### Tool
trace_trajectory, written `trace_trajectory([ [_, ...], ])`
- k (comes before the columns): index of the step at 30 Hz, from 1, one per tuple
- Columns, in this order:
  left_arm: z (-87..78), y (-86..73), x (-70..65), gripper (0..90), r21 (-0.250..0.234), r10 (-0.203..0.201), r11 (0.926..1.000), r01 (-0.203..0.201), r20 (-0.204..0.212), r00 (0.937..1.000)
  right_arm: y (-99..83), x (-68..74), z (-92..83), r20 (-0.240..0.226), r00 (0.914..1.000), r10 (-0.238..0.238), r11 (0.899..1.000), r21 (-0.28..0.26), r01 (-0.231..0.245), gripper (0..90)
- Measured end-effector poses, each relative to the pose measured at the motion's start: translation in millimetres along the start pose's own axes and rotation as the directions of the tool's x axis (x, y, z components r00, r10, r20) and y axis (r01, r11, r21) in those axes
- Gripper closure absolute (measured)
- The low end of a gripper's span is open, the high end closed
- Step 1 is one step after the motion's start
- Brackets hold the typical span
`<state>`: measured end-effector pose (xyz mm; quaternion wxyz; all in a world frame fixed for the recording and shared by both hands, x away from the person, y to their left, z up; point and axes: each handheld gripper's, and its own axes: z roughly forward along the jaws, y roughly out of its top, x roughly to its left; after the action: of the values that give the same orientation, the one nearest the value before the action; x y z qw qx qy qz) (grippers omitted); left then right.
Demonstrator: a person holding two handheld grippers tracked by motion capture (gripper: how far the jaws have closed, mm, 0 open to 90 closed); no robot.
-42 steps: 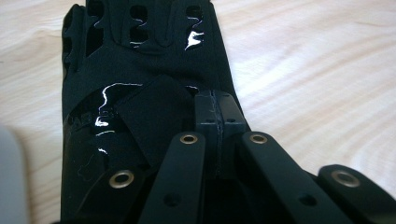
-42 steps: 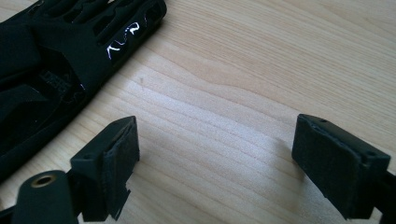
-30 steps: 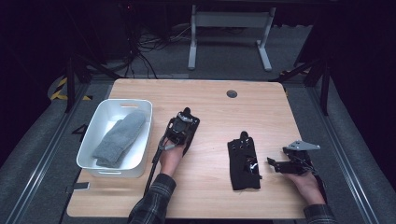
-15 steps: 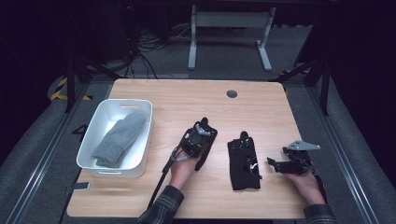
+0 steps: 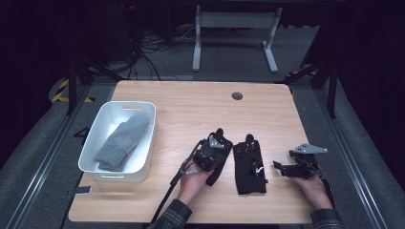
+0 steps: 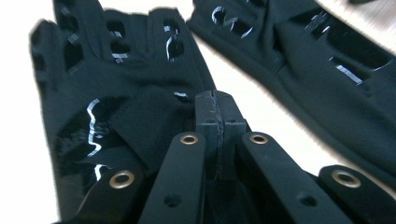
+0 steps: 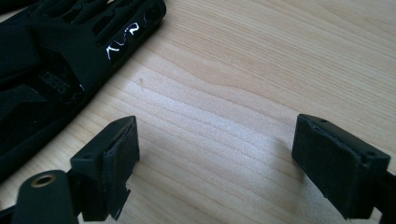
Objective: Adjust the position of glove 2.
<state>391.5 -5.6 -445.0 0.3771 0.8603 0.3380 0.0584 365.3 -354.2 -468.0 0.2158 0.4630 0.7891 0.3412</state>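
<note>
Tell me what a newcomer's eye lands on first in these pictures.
Two black gloves near the table's front edge: one lies flat, the other is pinched in the shut left tongs. At the left a white bin holds a grey sock; the right tongs gape over bare wood.

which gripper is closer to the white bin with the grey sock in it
Left. The left gripper is mid-table, a bare stretch of wood right of the white bin, shut on a black glove. The right gripper lies farther right, beyond the second glove.
</note>
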Motion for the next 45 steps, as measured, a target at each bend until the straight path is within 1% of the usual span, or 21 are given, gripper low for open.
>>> trace_trajectory([
  [1, -4.5, 1.9, 1.6, 90.0, -0.005, 0.011, 0.9999, -0.011, -0.006, 0.9999, 0.0, 0.1, 0.1, 0.001, 1.0000, 0.000, 1.000, -0.001, 0.000, 15.3],
  [4, -16.5, 4.6, 10.4, 90.0, -0.013, 0.017, 0.9998, -0.018, -0.035, 0.9992, 0.0, 0.0, 0.0, 0.000, 1.0000, 0.000, 1.000, 0.000, 0.000, 15.3],
  [5, -18.8, 4.2, 15.4, 90.0, -0.007, 0.020, 0.9998, -0.020, -0.049, 0.9986, 0.0, 0.0, 0.0, 0.000, 1.0000, 0.000, 1.000, 0.000, 0.000, 15.3],
  [6, -20.0, 3.0, 20.4, 90.0, -0.002, 0.014, 0.9999, -0.015, -0.057, 0.9983, 0.0, 0.0, 0.0, 0.000, 1.0000, 0.000, 1.000, 0.000, 0.000, 15.3],
  [7, -20.7, 1.5, 25.5, 90.0, 0.006, 0.018, 0.9998, -0.018, -0.065, 0.9977, 0.0, 0.1, 0.1, 0.001, 1.0000, 0.000, 1.000, -0.001, 0.000, 15.3],
  [9, -20.0, -2.5, 34.2, 90.0, 0.028, 0.007, 0.9996, -0.004, -0.080, 0.9968, 0.0, 0.0, 0.0, 0.000, 1.0000, 0.000, 1.000, 0.000, 0.000, 15.3],
  [13, -15.6, -7.5, 44.2, 90.0, 0.061, -0.006, 0.9981, 0.011, -0.077, 0.9970, 0.0, 0.1, 0.1, 0.001, 1.0000, 0.000, 1.000, -0.001, 0.000, 15.3],
  [15, -12.1, -9.6, 46.5, 90.0, 0.084, 0.002, 0.9964, 0.004, -0.069, 0.9976, 0.0, 0.1, 0.1, 0.001, 1.0000, 0.000, 1.000, -0.001, 0.000, 15.3],
  [17, -10.1, -11.5, 46.4, 90.0, 0.095, 0.006, 0.9955, -0.001, -0.055, 0.9985, 0.0, 0.1, 0.1, 0.001, 1.0000, 0.000, 1.000, -0.001, 0.000, 15.3],
  [19, -10.9, -12.6, 43.4, 90.0, 0.101, 0.009, 0.9949, -0.004, -0.049, 0.9988, 0.0, -0.1, 0.1, -0.002, 1.0000, 0.000, 1.000, -0.001, 0.000, 15.3],
  [22, -12.1, -14.5, 36.7, 90.0, 0.115, 0.041, 0.9927, -0.036, -0.039, 0.9984, 0.0, -0.2, 0.1, -0.002, 1.0000, 0.001, 1.000, -0.002, -0.001, 15.3],
  [23, -12.7, -15.6, 34.0, 90.0, 0.121, 0.056, 0.9913, -0.052, -0.029, 0.9980, 0.0, -0.1, 0.2, -0.002, 1.0000, 0.001, 1.000, -0.002, -0.001, 15.3],
  [27, -14.9, -18.5, 25.0, 90.0, 0.136, 0.090, 0.9867, -0.088, -0.009, 0.9959, 0.1, 0.0, 0.2, -0.003, 1.0000, 0.000, 1.000, -0.001, 0.000, 15.3],
  [29, -14.7, -20.2, 21.6, 90.0, 0.129, 0.091, 0.9876, -0.090, 0.001, 0.9959, 0.1, 0.0, 0.3, -0.003, 1.0000, -0.001, 1.000, 0.000, 0.001, 15.3],
  [30, -15.0, -20.7, 20.1, 90.0, 0.130, 0.090, 0.9872, -0.091, 0.015, 0.9958, 0.2, 0.0, 0.3, -0.003, 1.0000, -0.002, 1.000, -0.001, 0.002, 15.3],
  [33, -14.0, -21.8, 14.5, 90.0, 0.122, 0.091, 0.9881, -0.094, 0.029, 0.9954, 0.2, 0.0, 0.4, -0.003, 1.0000, -0.003, 1.000, -0.001, 0.003, 15.3],
  [36, -13.3, -22.2, 11.4, 90.0, 0.117, 0.091, 0.9885, -0.096, 0.051, 0.9946, 0.2, 0.0, 0.4, -0.003, 1.0000, -0.003, 1.000, -0.001, 0.003, 15.3],
  [38, -14.8, -21.9, 11.6, 89.8, 0.109, 0.091, 0.9895, -0.096, 0.051, 0.9946, 0.2, 0.0, 0.3, -0.001, 1.0000, -0.003, 1.000, -0.001, 0.003, 15.3],
  [40, -18.3, -21.2, 13.7, 89.0, 0.092, 0.084, 0.9920, -0.087, 0.038, 0.9958, 0.2, 0.0, 0.4, -0.002, 1.0000, -0.003, 1.000, -0.001, 0.003, 15.3],
  [43, -24.0, -19.4, 20.2, 84.1, 0.076, 0.072, 0.9944, -0.073, 0.022, 0.9972, 0.2, 0.0, 0.4, -0.002, 1.0000, -0.003, 1.000, -0.001, 0.003, 15.3],
  [45, -25.7, -18.7, 24.3, 78.6, 0.059, 0.059, 0.9964, -0.060, 0.008, 0.9982, 0.2, 0.0, 0.4, -0.003, 1.0000, -0.003, 1.000, -0.001, 0.003, 15.3],
])
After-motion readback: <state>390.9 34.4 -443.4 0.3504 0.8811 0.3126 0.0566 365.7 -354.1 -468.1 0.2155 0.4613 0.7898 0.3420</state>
